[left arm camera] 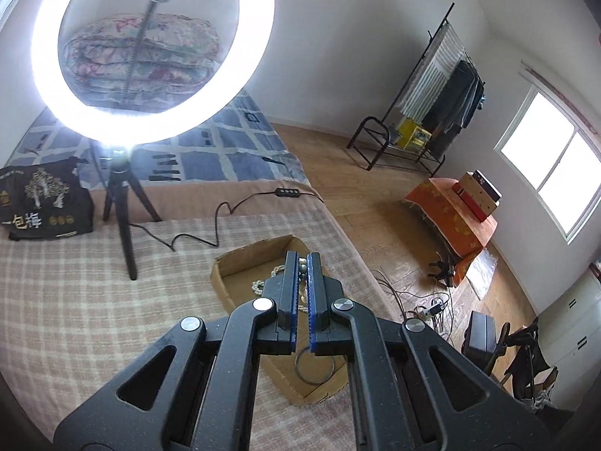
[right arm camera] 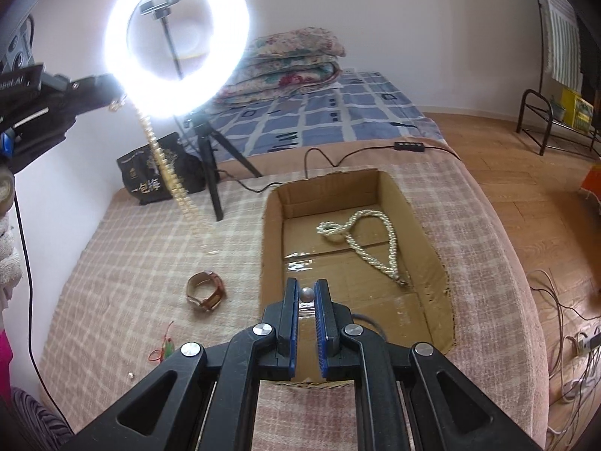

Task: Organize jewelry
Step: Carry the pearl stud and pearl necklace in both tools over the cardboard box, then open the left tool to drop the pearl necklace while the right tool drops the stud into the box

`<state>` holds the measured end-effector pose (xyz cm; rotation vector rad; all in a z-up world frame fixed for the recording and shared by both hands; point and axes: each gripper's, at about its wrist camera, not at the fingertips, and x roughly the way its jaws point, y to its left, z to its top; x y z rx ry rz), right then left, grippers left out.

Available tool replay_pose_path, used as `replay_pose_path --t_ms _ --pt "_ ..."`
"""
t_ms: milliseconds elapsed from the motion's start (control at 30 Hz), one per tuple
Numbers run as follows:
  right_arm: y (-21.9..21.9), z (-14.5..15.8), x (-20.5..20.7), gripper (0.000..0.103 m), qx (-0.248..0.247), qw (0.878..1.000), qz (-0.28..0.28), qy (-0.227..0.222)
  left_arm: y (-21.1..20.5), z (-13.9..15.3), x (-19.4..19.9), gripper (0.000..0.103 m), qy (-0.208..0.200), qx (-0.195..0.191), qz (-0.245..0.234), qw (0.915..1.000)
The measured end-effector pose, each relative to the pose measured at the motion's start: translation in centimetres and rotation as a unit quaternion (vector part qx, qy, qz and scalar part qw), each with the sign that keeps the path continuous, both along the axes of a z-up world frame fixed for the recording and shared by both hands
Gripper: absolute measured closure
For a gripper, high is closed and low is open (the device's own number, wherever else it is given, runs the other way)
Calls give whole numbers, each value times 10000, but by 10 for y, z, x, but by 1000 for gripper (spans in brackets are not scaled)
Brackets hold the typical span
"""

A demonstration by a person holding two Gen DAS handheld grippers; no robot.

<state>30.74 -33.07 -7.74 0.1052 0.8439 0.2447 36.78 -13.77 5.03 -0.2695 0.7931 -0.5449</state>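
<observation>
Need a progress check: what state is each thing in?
Left claw: shut on gold chain, hanging free.
Right claw: shut on grey bead.
Box: open, pearl necklace lying inside.
Watch: on bed, outside box.
Ring light: on.

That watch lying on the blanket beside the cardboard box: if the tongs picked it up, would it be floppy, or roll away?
The watch sits with its strap curled into a standing loop, so it probably keeps that shape rather than flopping. Pushed, it might tip over or roll a little, though the soft checked blanket would likely stop it. The band looks smooth, so a pinch could slip.
</observation>
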Motion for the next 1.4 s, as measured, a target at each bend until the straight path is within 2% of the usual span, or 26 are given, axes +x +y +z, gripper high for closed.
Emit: replay_pose_path --t_ms 200,433,667,733,800,833,867,900,933,1000,1100,1400 --pt "-6 -10 8 97 -141 9997 -92 149 -34 -25 18 102 221 259 -123 9993" --pt "-9 -18 12 97 -251 9991 -152 290 -53 -58 34 102 528 507 -134 9972" --pt "-8 -21 14 94 -318 9988 -114 358 -55 -67 39 102 585 590 -150 9964" --pt "-7 -20 13 78 -336 9988 -110 336 -55 -68 39 102 552 648 -125 9963" --pt "-5 -20 13 67 -338 9988 -70 345 -53 -67 38 100 529 692 -129 9961" --pt "-4 -20 13 55 -379 9987 -70 336 -52 -67 38 97 515 712 -124 9961" --pt "-2 -19 12 47 -453 9985 -79 313 -51 -67 37 84 499 723 -117 9961" --pt "0 -19 11 32 -522 9982 -92 278 -50 -66 36 71 481 720 -108 9962" --pt "2 -18 10 25 -560 9981 -95 246 -47 -66 34 67 452 709 -84 9964" --pt "4 -15 8 23 -619 9978 -76 203 -45 -65 33 66 435 708 -58 9965" --pt "6 -13 6 13 -698 9974 -90 157 -42 -63 30 65 437 734 -35 9963" --pt "12 -8 1 13 -817 9966 -25 74 -20 -50 16 65 318 839 106 9959"
